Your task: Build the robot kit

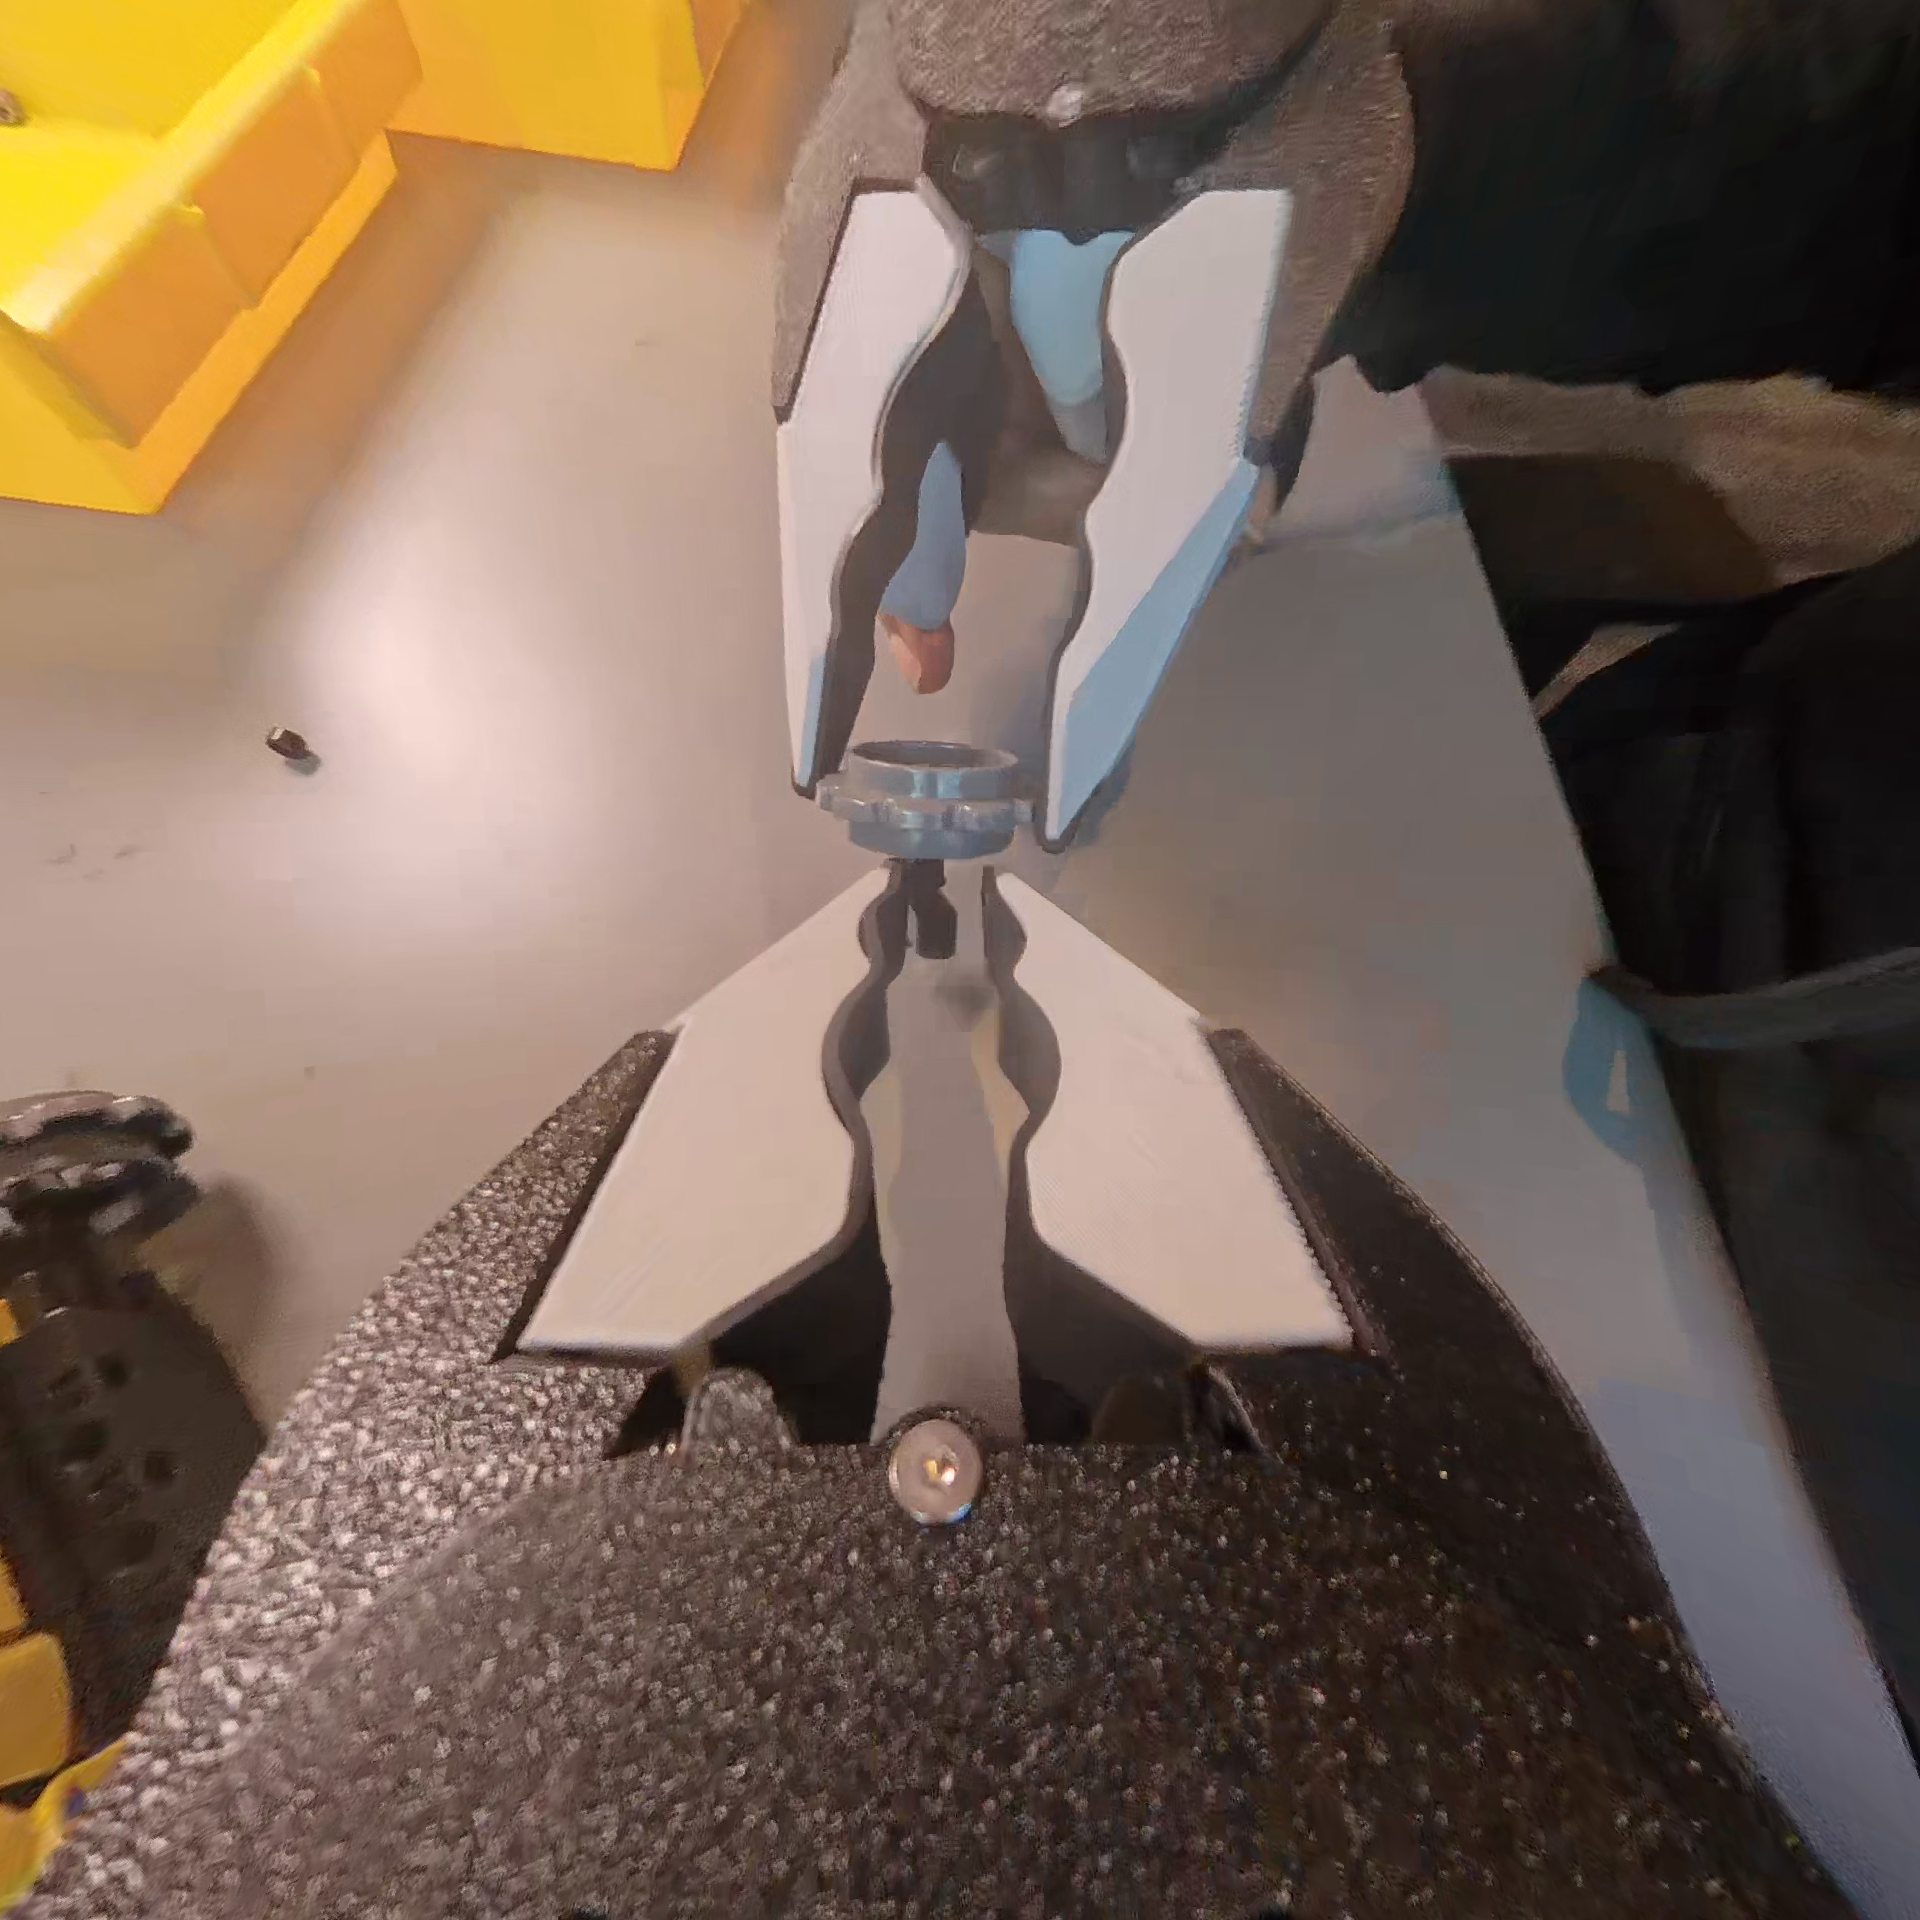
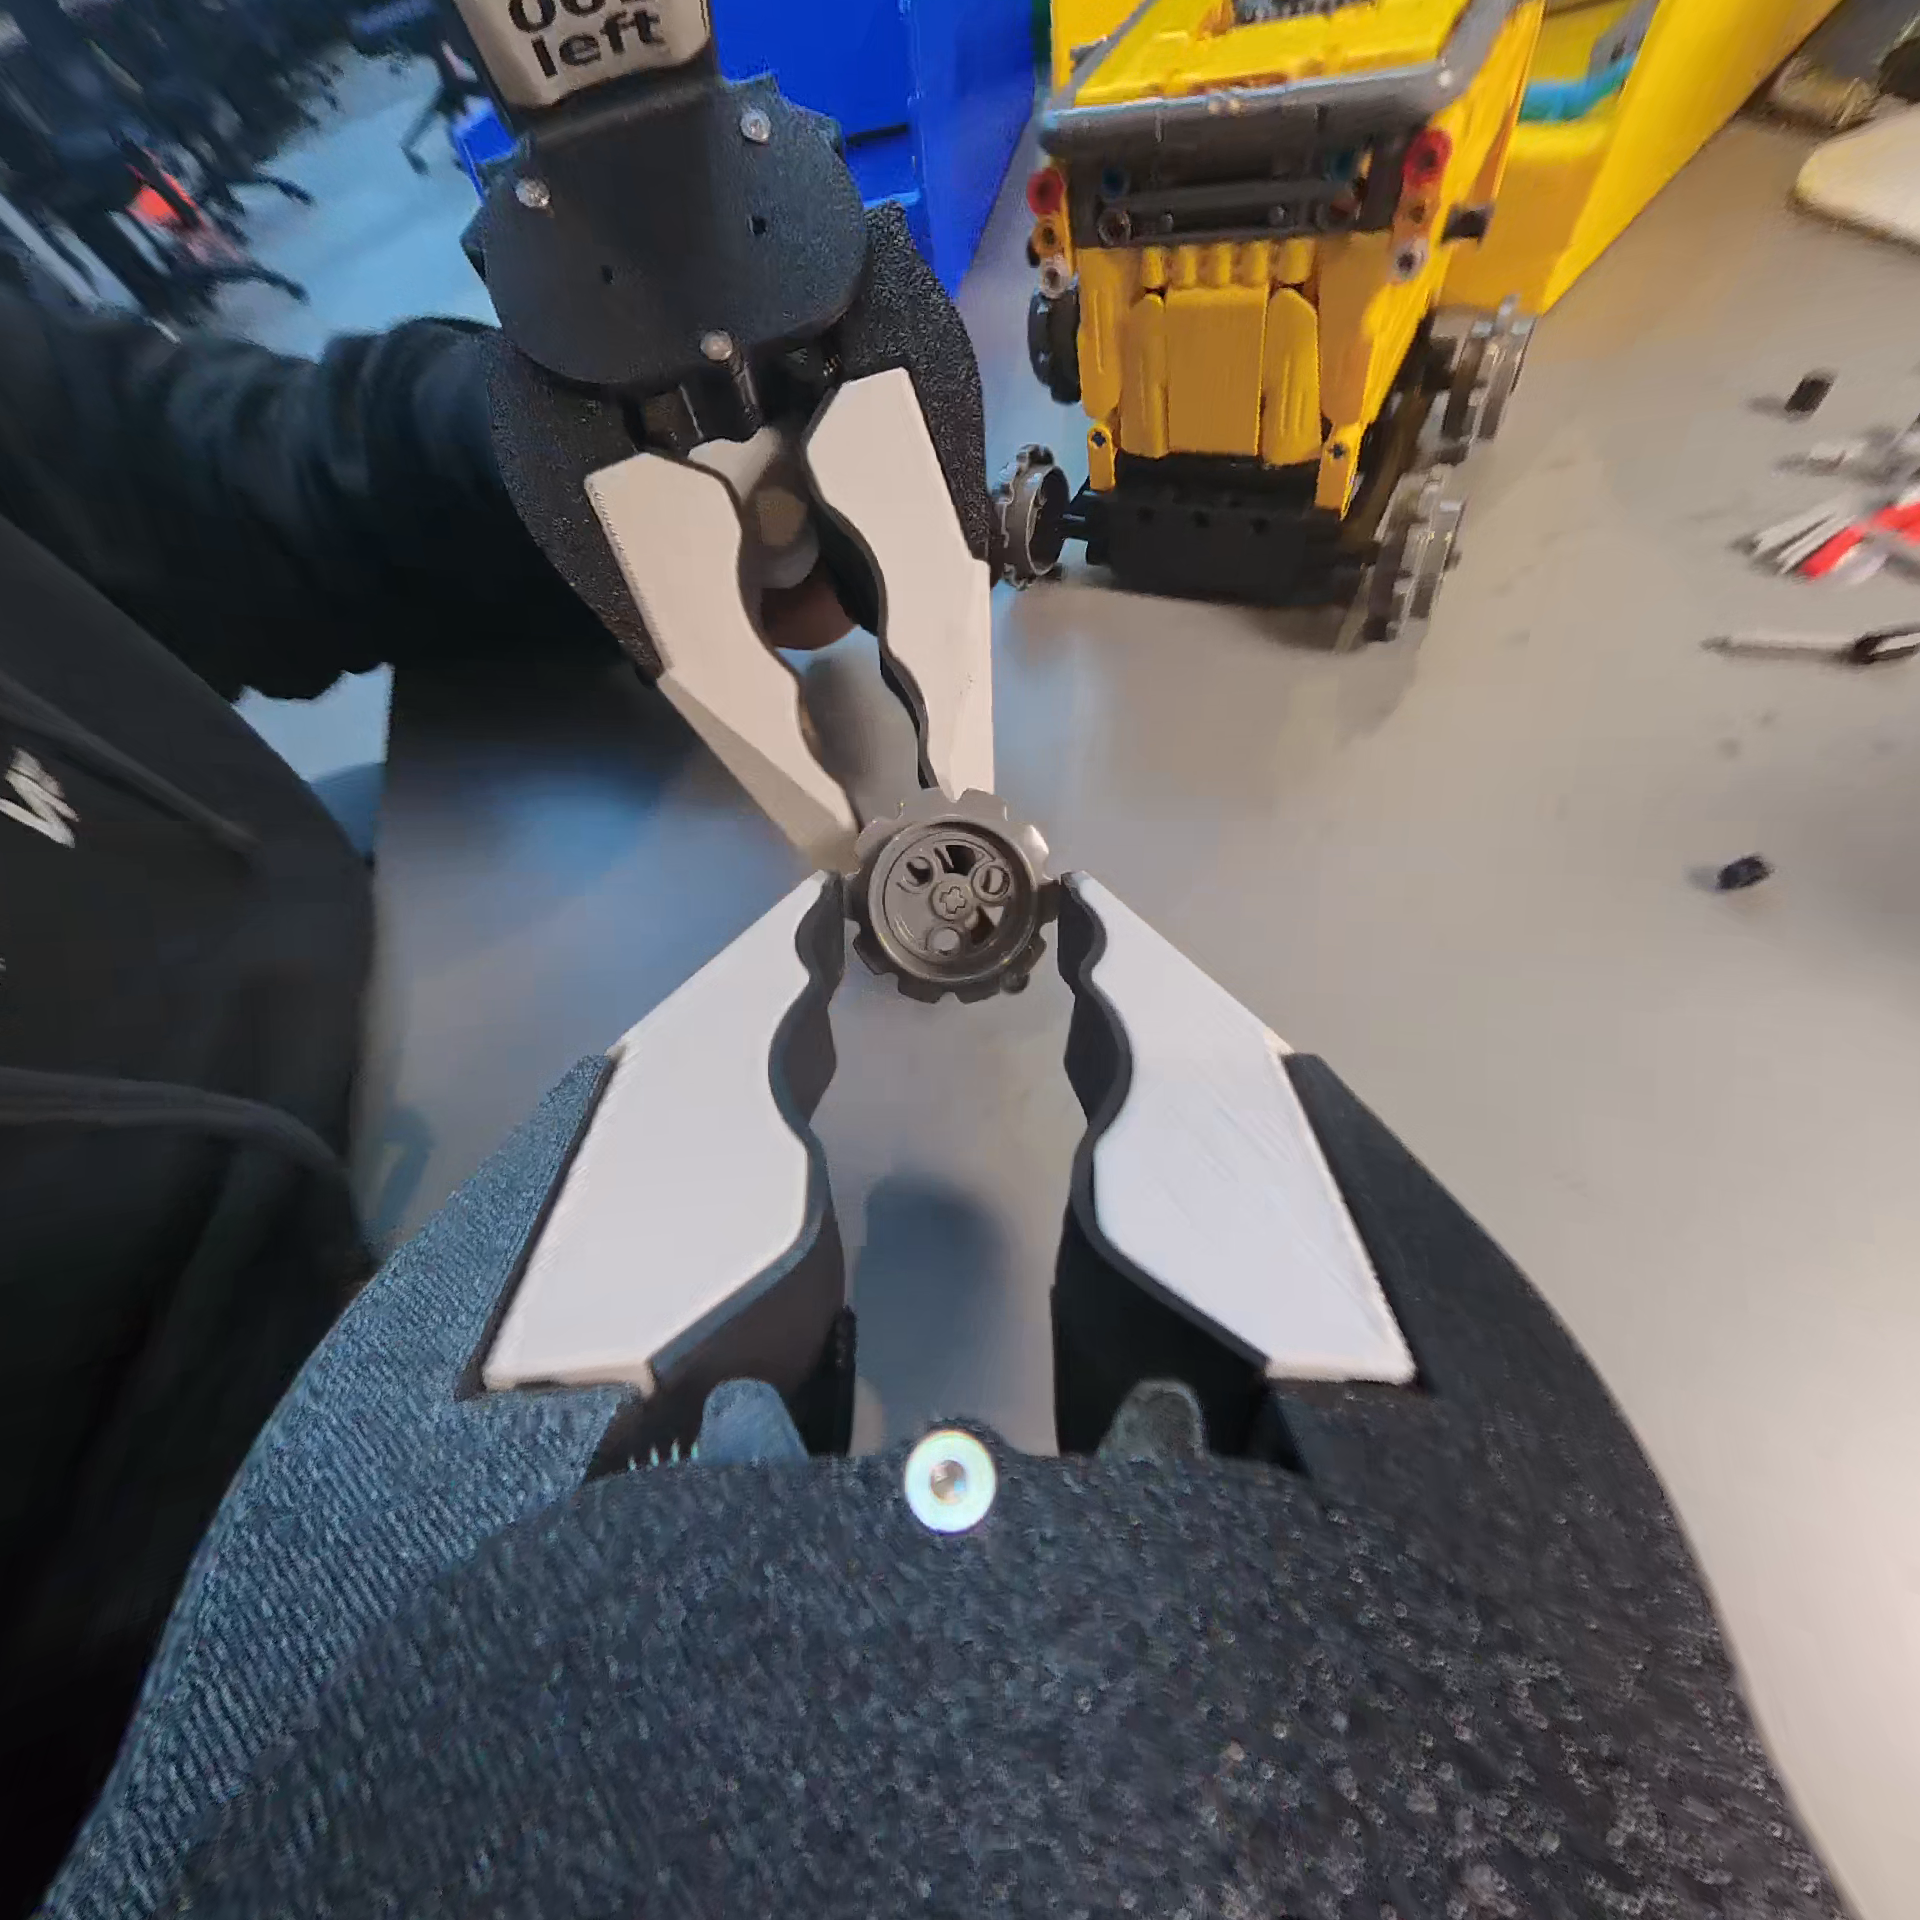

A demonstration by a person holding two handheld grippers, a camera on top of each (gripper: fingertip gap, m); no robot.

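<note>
Grey toothed wheel (image 2: 951, 906) clamped by right gripper (image 2: 951, 894); left gripper (image 1: 928, 883) pinching its black pin (image 1: 930, 914).

Yellow brick-built vehicle (image 2: 1262, 312) and scattered small parts (image 2: 1839, 530) on grey table (image 2: 1455, 935).

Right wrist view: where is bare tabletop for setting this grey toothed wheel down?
Bare grey tabletop lies right of the grey toothed wheel, before the yellow brick-built vehicle. Crowded: loose small parts far right, left gripper and black sleeve at left.

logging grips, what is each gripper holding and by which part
Right gripper holds the grey toothed wheel by its rim. Left gripper pinches a small black pin under it.
</note>
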